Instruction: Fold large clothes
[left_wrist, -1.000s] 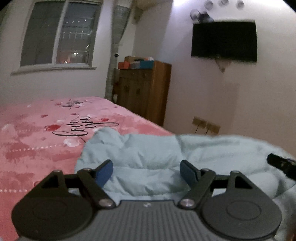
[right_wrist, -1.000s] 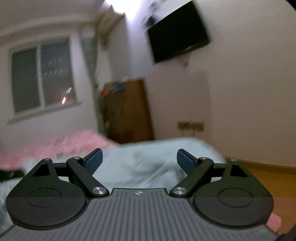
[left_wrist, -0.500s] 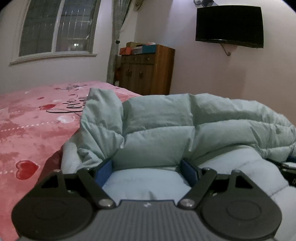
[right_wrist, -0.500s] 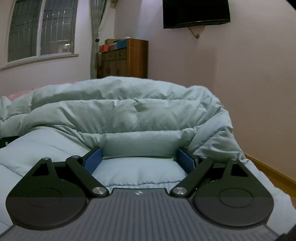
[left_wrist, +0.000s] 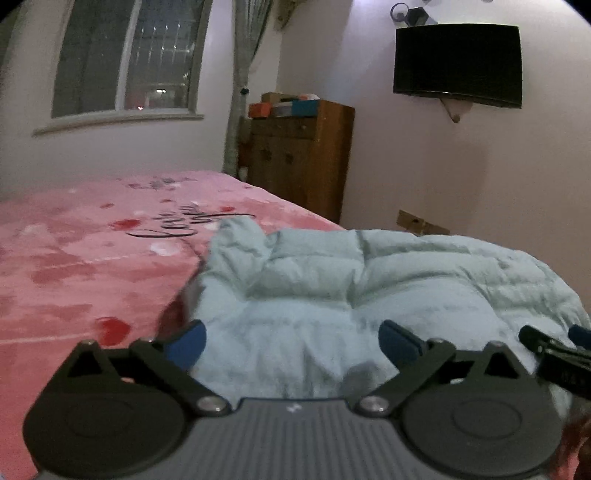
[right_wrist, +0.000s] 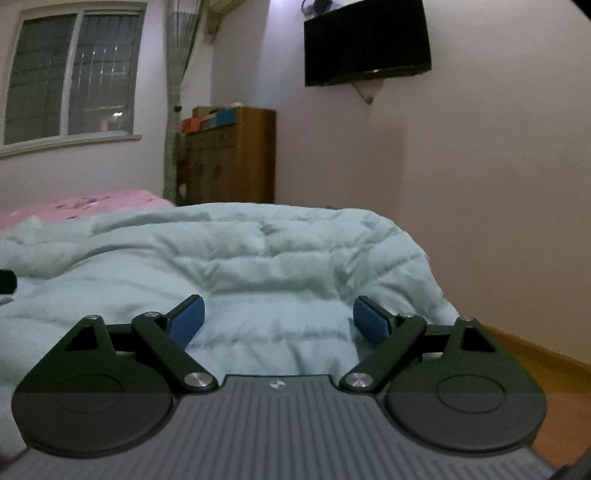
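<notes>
The pale-blue quilted down jacket (left_wrist: 369, 291) lies heaped on the pink bedspread (left_wrist: 81, 258) just ahead of both fingertips, the left gripper (left_wrist: 291, 343) opening wide and the right gripper (right_wrist: 277, 319) spread, neither pinching anything; puffy, light and slippery, it likely wants grabbing at a hem or stitched seam.

bed (left_wrist: 92, 258): covered in pink heart-print blanket | wooden cabinet (left_wrist: 306, 162): stood in corner, boxes (left_wrist: 284, 105) stacked on top | television (left_wrist: 458, 64): mounted on wall | window (left_wrist: 125, 59): dark
</notes>
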